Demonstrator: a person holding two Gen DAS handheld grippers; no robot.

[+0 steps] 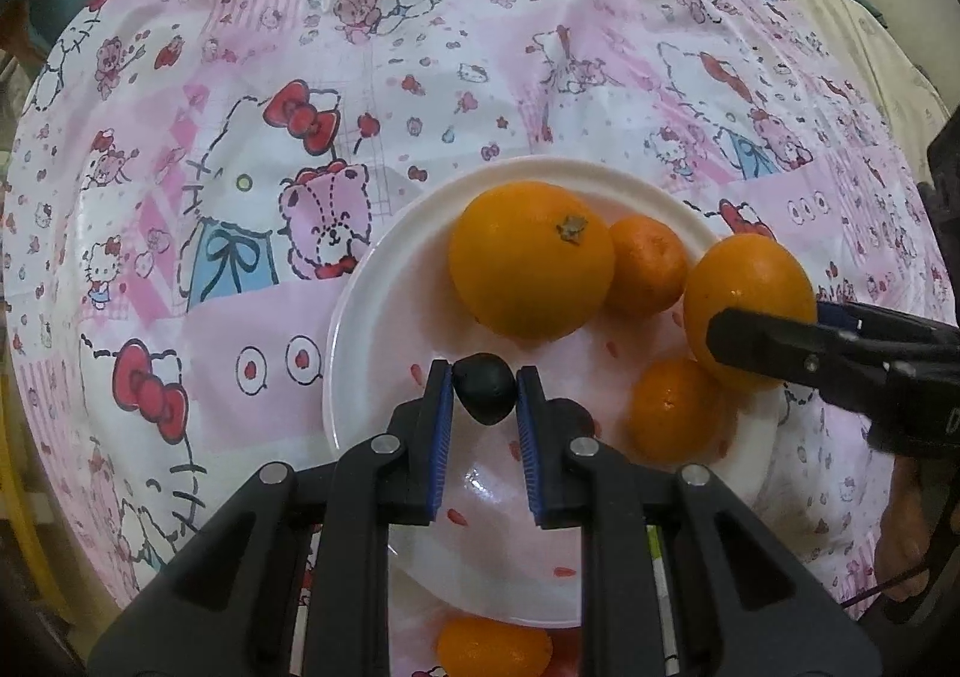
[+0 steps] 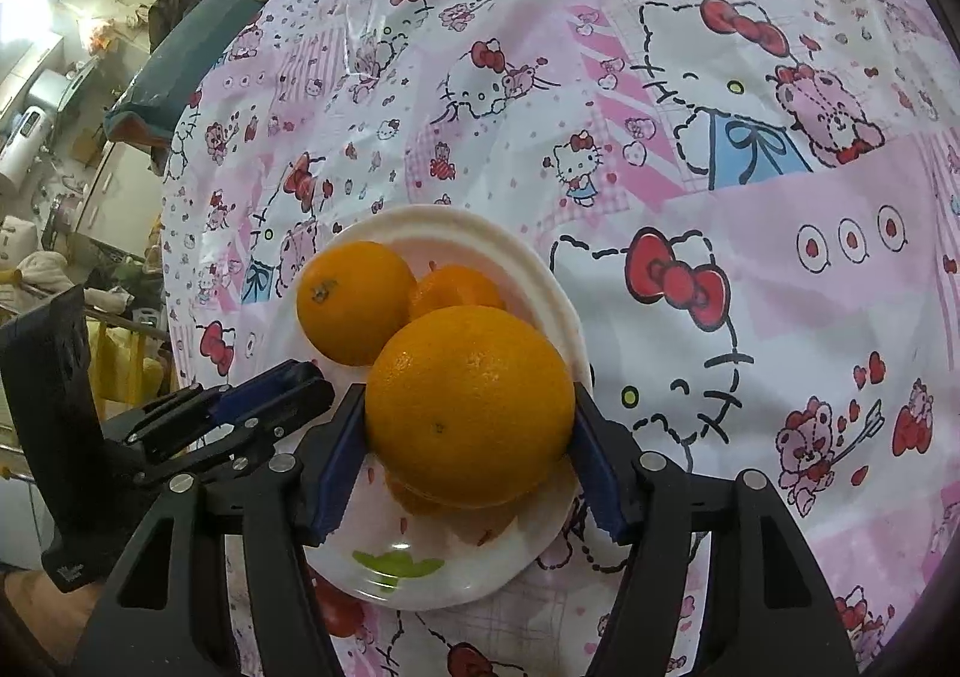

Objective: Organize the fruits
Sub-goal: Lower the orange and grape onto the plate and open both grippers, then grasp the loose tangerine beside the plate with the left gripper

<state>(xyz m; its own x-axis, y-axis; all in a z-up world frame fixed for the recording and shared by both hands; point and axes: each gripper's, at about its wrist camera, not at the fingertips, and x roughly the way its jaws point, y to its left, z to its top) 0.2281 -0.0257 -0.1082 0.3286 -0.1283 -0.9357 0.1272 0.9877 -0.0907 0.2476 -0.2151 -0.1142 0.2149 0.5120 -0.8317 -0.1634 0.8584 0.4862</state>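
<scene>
Left tongs (image 1: pixel 483 386) closed on a small dark fruit (image 1: pixel 483 388), pinched between the blue pads above the near part of the white plate (image 1: pixel 360 311). Right tongs (image 2: pixel 469 431) spread wide and clamped on a big orange (image 2: pixel 469 404), held over the plate's right edge. On the plate: another big orange (image 1: pixel 531 260) at the far side, two small mandarins (image 1: pixel 647 264) (image 1: pixel 675 410) beside it. Pink cartoon-print cloth (image 1: pixel 240 281) over the table.
</scene>
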